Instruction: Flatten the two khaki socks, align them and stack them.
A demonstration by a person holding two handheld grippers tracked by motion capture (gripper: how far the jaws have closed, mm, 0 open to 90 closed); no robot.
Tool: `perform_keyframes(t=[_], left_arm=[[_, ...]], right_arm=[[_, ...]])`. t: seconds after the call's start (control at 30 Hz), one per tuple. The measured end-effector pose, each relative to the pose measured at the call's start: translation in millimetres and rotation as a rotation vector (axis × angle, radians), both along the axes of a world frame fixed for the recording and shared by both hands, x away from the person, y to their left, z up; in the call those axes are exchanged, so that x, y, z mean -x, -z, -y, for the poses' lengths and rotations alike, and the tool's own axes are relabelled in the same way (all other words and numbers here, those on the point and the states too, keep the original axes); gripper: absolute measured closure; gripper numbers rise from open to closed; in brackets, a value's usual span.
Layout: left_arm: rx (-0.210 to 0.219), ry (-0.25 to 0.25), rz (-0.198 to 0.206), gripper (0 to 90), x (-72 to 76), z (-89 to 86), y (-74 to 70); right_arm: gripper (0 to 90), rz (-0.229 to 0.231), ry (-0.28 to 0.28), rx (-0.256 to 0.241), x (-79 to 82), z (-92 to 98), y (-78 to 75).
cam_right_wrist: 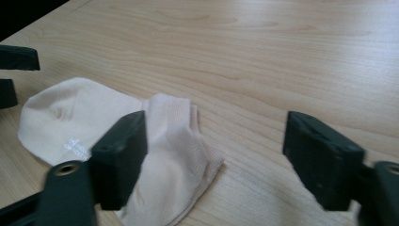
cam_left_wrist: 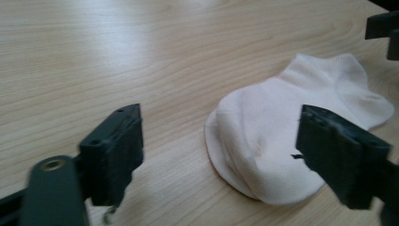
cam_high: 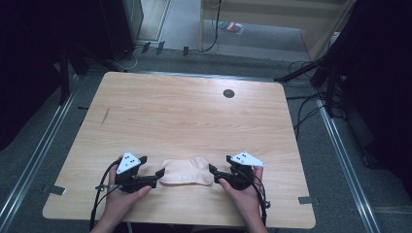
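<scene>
A small cream-white knitted ankle sock point(cam_high: 187, 171) lay flat on the near edge of the pale wooden table point(cam_high: 194, 116), untouched between the two tools, so the handling of it looked barely begun, with grasping and whatever follows left to do. The left gripper point(cam_high: 158, 173) stood just beside its rounded toe and the right gripper point(cam_high: 212, 169) just beside its cuff, both with jaws spread wide and pinching nothing. No container of any kind stood on the table.
</scene>
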State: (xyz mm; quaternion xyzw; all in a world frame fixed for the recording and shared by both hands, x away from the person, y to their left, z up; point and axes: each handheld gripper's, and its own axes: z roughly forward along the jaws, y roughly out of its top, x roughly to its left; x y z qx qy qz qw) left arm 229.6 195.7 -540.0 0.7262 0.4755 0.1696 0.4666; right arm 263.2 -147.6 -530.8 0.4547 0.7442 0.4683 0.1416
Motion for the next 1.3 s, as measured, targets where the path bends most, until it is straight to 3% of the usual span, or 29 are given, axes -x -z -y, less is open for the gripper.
perform_keyframes(t=[0.17,0.3,0.57,0.83,1.3], left_arm=[[0.015,-0.009,0.03,9.8,0.2,-14.4,-4.2],[0.041,-0.032,0.027,8.0,-1.2,-28.2,-5.3],[0.035,-0.085,0.025,7.9,-4.0,-46.8,-5.5],[-0.001,-0.071,0.042,3.1,-7.0,-51.1,-6.8],[-0.002,-0.111,0.032,3.1,-12.7,-69.7,-2.6]], right_arm=[[8.7,0.024,0.027,0.004,1.0,5.8,-4.9],[2.7,0.028,0.037,-0.009,-0.5,12.0,-6.4],[3.4,0.028,0.085,-0.013,-3.1,27.6,-8.5],[5.9,0.032,0.119,-0.01,-4.1,40.9,-8.4],[6.5,0.044,0.18,0.008,-7.7,66.8,-8.4]])
